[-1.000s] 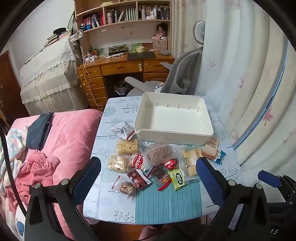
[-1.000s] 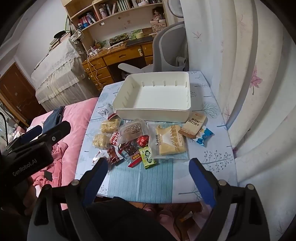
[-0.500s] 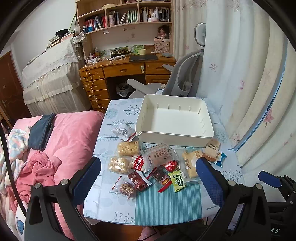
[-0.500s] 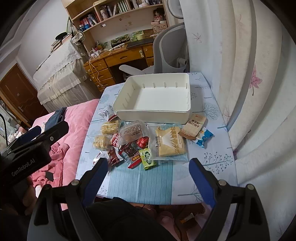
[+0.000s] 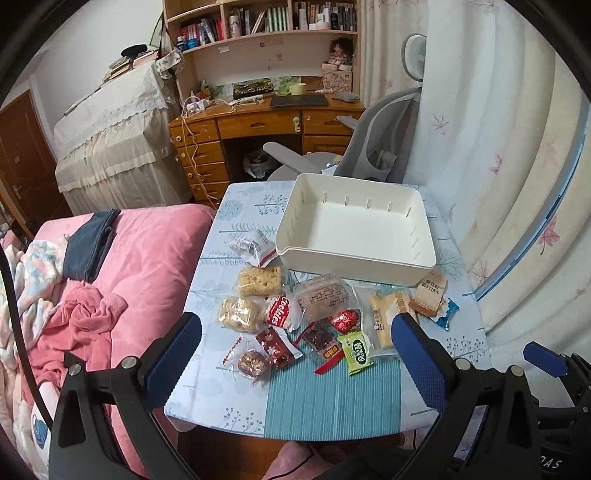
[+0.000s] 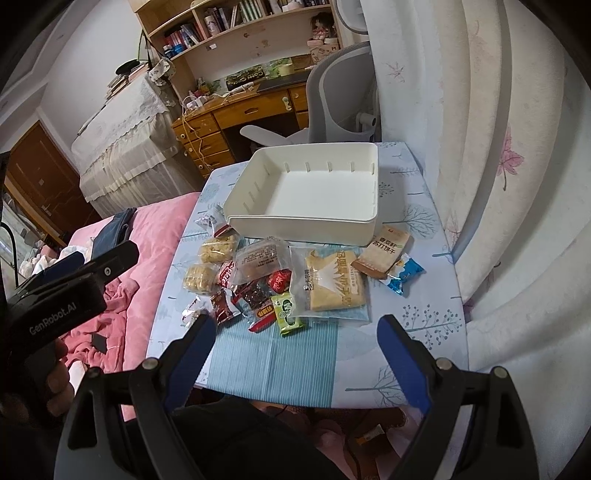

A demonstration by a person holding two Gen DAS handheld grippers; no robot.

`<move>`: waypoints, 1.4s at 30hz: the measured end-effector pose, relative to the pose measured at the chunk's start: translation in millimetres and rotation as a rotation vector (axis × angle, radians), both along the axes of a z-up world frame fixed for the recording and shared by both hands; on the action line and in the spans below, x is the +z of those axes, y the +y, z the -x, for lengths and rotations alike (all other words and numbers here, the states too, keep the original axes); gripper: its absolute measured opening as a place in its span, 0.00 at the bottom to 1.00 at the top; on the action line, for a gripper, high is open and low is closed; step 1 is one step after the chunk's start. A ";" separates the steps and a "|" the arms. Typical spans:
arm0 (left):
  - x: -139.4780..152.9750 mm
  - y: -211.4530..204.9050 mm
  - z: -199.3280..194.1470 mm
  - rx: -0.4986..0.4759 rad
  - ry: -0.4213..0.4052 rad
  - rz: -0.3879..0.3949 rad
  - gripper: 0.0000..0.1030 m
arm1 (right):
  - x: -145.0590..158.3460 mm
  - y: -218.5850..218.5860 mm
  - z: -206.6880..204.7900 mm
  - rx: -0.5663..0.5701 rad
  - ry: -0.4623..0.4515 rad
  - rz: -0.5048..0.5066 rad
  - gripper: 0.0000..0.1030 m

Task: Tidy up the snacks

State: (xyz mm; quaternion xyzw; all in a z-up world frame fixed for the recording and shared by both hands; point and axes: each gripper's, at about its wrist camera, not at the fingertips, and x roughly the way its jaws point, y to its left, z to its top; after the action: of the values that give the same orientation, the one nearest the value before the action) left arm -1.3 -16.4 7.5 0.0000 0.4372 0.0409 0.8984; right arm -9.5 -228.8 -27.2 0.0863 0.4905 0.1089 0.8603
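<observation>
"Cookies" on red-and-white snack packet (image 5: 279, 312); "GenRobot.AI" on black body of left gripper (image 6: 59, 317); Chinese characters, unread, on brown cracker packet (image 6: 382, 252).

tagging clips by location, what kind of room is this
Most likely a bedroom that doubles as a study: a bed with a pink quilt sits beside the small table, and behind it stand a wooden desk under bookshelves and a grey office chair.

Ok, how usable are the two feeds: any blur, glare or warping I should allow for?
Left wrist: sharp, evenly daylit, the snack wrappers faintly shiny; fisheye bends the curtain at the edge. Right wrist: also sharp at the white bin, dark vignette corners, curtain bright but not blown out.
</observation>
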 end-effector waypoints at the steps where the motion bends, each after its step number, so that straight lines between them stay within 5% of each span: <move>1: 0.2 -0.4 0.4 0.007 0.003 0.000 0.99 | -0.2 -0.6 -0.5 0.006 0.000 -0.002 0.87; 13: -3.0 3.6 4.5 0.025 0.002 0.042 0.99 | -10.3 -0.4 -14.3 0.059 0.003 -0.009 0.87; 26: -29.3 53.5 -21.6 -0.042 0.081 0.082 0.99 | -34.6 23.1 -44.5 0.004 0.127 -0.064 0.87; 34: -53.1 104.9 -60.8 -0.109 0.187 0.096 0.99 | -51.0 57.5 -65.3 -0.082 0.202 -0.083 0.87; 42: -88.2 138.8 -99.3 -0.229 0.334 0.089 0.99 | -80.8 73.3 -76.2 -0.288 0.338 -0.158 0.87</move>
State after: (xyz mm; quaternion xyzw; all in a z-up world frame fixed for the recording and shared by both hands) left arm 97.9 122.4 -80.7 0.0168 0.5785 -0.0817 0.8114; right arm 66.7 -155.5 -108.0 0.2397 0.6001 0.0071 0.7632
